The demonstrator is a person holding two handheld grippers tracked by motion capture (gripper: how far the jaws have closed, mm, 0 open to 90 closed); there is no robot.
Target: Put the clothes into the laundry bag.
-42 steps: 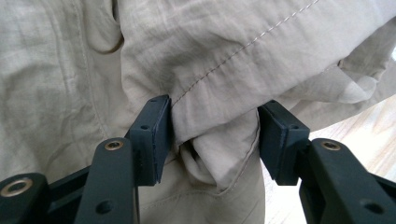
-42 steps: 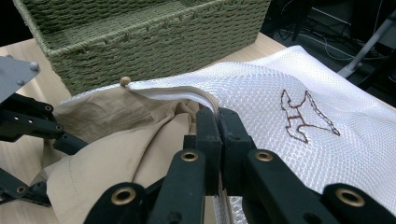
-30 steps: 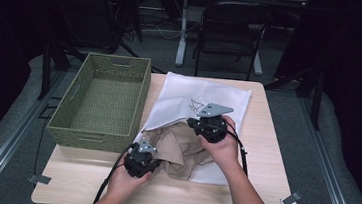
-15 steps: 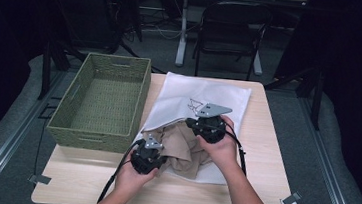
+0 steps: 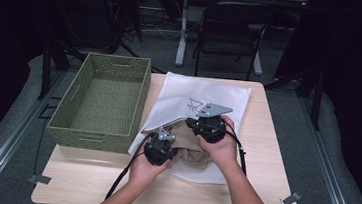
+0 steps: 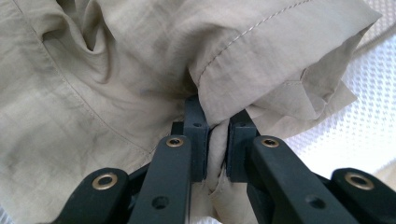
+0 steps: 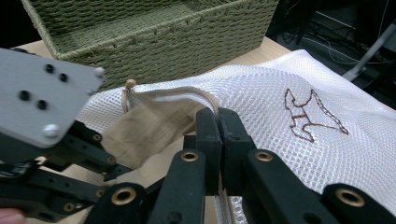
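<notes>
Khaki garment (image 6: 116,70), creased, pinched in left claw (image 6: 215,135); right claw (image 7: 218,135) pinching mesh bag (image 7: 289,140).

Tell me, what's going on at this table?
A person holds a gripping tool in each hand and is stuffing a beige garment into a white mesh bag. The right tool is clamped on the bag's mouth edge, holding it open. The left tool is clamped on a fold of the garment, which lies partly inside the bag. A green woven basket sits beside the bag on the wooden table.
</notes>
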